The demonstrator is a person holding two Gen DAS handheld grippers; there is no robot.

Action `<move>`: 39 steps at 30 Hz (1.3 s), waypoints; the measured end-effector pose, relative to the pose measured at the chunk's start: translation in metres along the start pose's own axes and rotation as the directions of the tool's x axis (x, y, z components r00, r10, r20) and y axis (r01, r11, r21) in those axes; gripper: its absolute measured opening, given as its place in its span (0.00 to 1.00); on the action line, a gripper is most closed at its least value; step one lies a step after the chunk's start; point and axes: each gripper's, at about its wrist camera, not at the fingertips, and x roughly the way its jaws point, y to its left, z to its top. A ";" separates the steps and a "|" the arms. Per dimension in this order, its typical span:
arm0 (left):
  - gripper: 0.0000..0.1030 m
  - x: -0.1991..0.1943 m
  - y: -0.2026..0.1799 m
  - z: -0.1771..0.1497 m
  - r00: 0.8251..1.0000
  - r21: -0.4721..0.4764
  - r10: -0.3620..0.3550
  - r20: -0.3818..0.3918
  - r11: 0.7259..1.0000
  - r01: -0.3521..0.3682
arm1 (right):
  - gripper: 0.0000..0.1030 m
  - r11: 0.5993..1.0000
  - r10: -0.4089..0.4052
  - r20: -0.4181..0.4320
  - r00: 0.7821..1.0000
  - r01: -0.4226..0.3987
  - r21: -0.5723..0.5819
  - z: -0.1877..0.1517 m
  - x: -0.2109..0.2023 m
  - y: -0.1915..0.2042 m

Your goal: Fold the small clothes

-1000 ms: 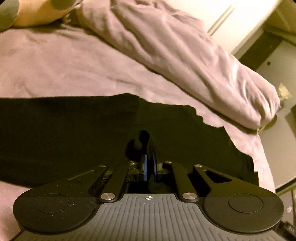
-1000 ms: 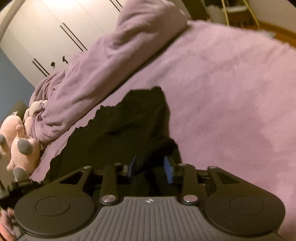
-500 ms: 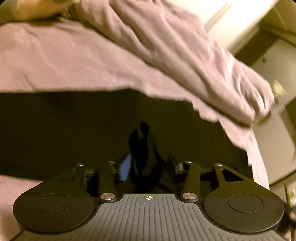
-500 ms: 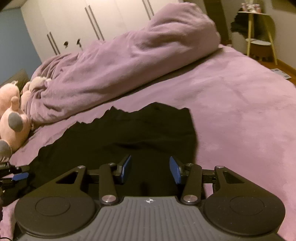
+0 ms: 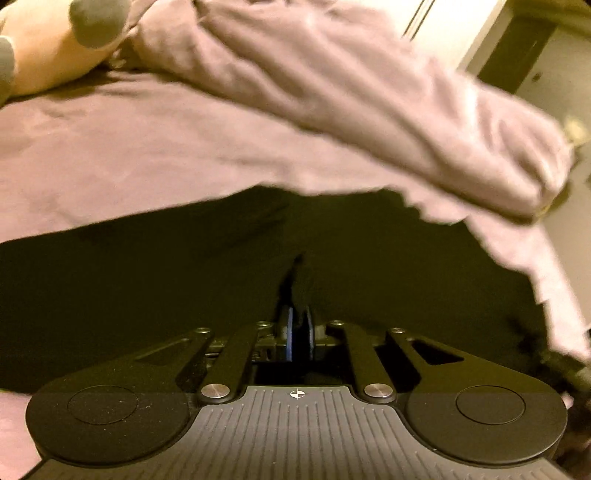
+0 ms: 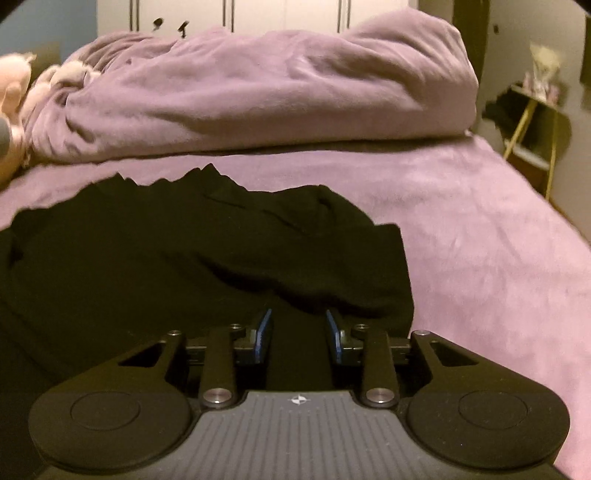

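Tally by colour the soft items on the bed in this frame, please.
Black: 1, the black garment
Purple: 2, the bed cover and the bunched duvet
Pink: 1, the plush toy
Total: 4

Rumpled purple duvet (image 6: 258, 92) heaped across far side of purple bed cover (image 6: 480, 229), pink plush toy (image 5: 48, 48) beside it, white wardrobe doors (image 6: 288, 14) behind.
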 end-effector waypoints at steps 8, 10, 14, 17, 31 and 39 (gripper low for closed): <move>0.36 -0.031 0.020 -0.009 0.998 -0.055 -0.068 0.001 0.996 0.067 | 0.29 0.995 -0.084 -0.004 0.996 0.084 -0.052 0.005 -0.004 0.010; 0.45 -0.030 0.014 -0.010 0.995 -0.056 -0.097 0.008 0.994 0.097 | 0.30 0.999 -0.026 0.018 0.999 0.027 -0.042 0.002 -0.019 0.017; 0.51 -0.010 0.003 -0.014 0.996 -0.087 -0.080 -0.031 0.993 0.077 | 0.39 0.998 0.042 0.032 0.999 -0.041 -0.040 -0.018 -0.039 0.031; 0.46 -0.006 0.001 -0.022 1.000 -0.084 -0.028 -0.012 0.996 0.027 | 0.42 0.997 0.012 0.016 1.000 -0.011 -0.072 -0.028 -0.043 0.037; 0.77 -0.117 0.178 -0.085 0.968 -0.586 0.182 0.172 0.809 -0.048 | 0.56 0.983 0.140 -0.043 0.989 -0.134 0.124 -0.079 -0.133 0.029; 0.50 -0.118 0.266 -0.091 0.934 -0.795 0.223 0.280 0.599 0.095 | 0.58 0.981 0.132 -0.075 0.988 -0.120 0.151 -0.079 -0.133 0.040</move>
